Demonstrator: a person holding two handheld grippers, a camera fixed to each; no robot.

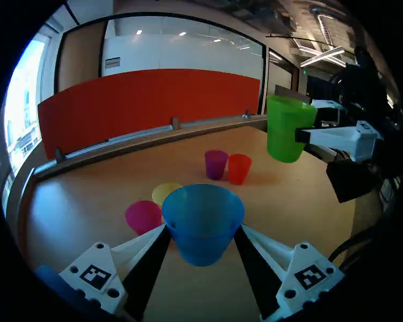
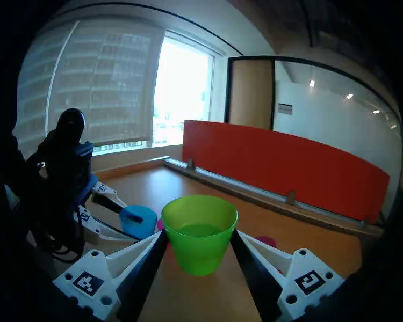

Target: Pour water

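Observation:
My left gripper [image 1: 202, 236] is shut on a blue cup [image 1: 203, 221], held upright above the wooden table [image 1: 83, 198]. In the left gripper view the green cup [image 1: 287, 129] hangs high at the right, clamped by the right gripper [image 1: 309, 137]. In the right gripper view my right gripper [image 2: 200, 242] is shut on that green cup [image 2: 200, 232], upright, with liquid visible inside. The blue cup [image 2: 138, 220] and the left gripper [image 2: 113, 212] appear lower left there, apart from the green cup.
On the table stand a pink cup [image 1: 143, 216] and a yellow cup [image 1: 165, 192] just behind the blue one, plus a purple cup [image 1: 216, 163] and an orange cup [image 1: 239, 168] farther off. A red partition [image 1: 148, 104] runs along the far table edge.

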